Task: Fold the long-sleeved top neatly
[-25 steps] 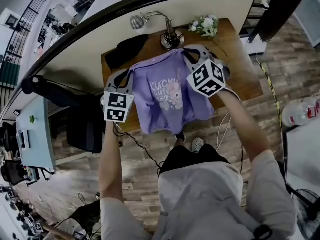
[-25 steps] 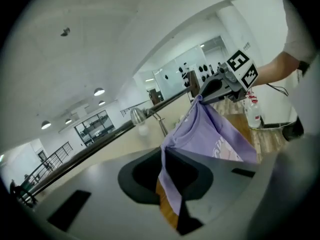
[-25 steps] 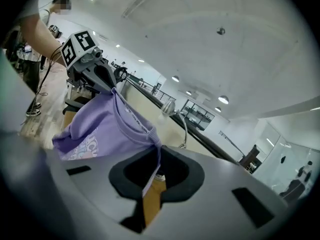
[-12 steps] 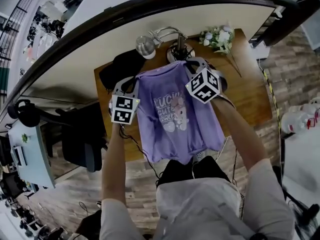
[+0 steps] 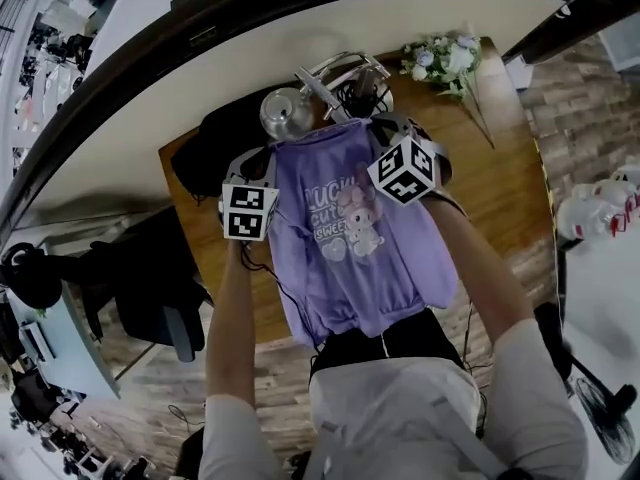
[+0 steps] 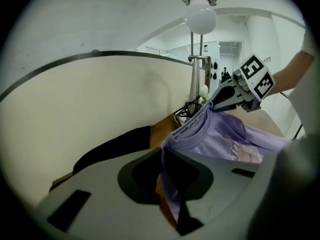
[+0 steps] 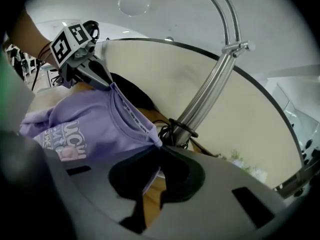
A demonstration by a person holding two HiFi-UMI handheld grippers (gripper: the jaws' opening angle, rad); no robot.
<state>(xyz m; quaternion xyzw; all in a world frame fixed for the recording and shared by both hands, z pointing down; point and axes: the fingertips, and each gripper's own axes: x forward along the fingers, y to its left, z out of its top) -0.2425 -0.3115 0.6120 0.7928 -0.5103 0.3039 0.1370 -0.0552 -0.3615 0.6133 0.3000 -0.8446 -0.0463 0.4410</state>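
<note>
The purple long-sleeved top [image 5: 350, 238] hangs spread above the wooden worktop [image 5: 500, 188], print facing up and hem at the near edge. The left tongs [image 6: 163, 155] and right tongs [image 7: 159, 151] each pinch a shoulder, near the desk lamp [image 5: 285, 113] at the far edge.

The long-sleeved top [image 5: 350, 238] is soft, matt purple cloth with a smooth printed picture on its front. The table [image 5: 500, 198] is brown wood with a slight sheen, and the lamp [image 5: 283, 113] is bright, glossy metal.
</note>
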